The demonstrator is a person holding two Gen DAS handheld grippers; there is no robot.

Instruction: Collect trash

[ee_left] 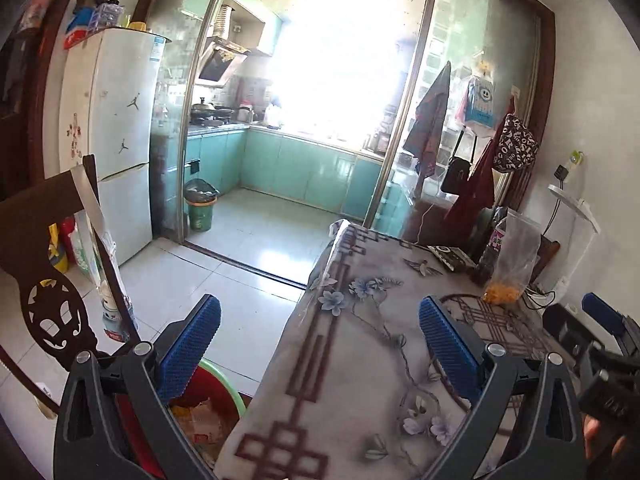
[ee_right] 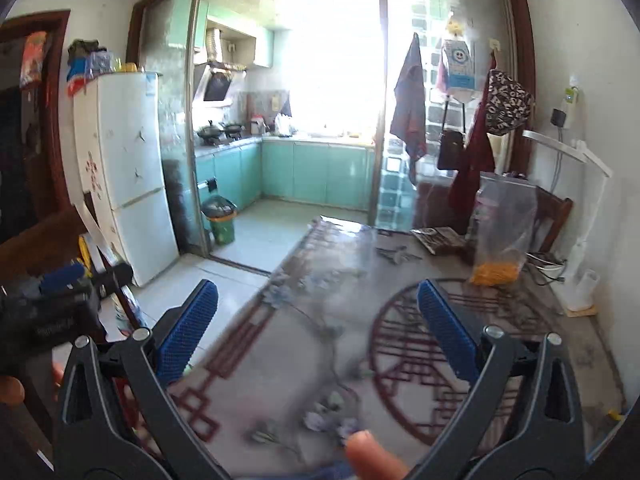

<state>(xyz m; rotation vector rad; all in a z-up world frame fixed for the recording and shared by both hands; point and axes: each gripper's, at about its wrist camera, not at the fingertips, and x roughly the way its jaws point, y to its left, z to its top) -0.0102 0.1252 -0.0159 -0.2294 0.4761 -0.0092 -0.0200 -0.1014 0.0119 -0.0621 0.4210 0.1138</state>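
Observation:
My left gripper [ee_left: 320, 344] is open and empty, held above the near left edge of the patterned table [ee_left: 360, 360]. Below its left finger a green-rimmed bin with a red liner [ee_left: 212, 400] stands on the floor beside the table and holds crumpled wrappers. My right gripper [ee_right: 318, 332] is open and empty over the table [ee_right: 320, 340]; it also shows at the right edge of the left wrist view [ee_left: 608, 320]. A clear plastic bag with orange bits [ee_right: 500, 232] stands at the table's far right; it also shows in the left wrist view [ee_left: 512, 268].
A dark carved chair [ee_left: 52, 280] stands at the left by a white fridge [ee_left: 120, 140]. A second green bin [ee_left: 200, 208] sits in the kitchen doorway. A dark bottle [ee_left: 490, 252], a black box [ee_left: 452, 258] and a white lamp [ee_right: 576, 184] are at the table's far end. A fingertip [ee_right: 368, 456] shows at the bottom.

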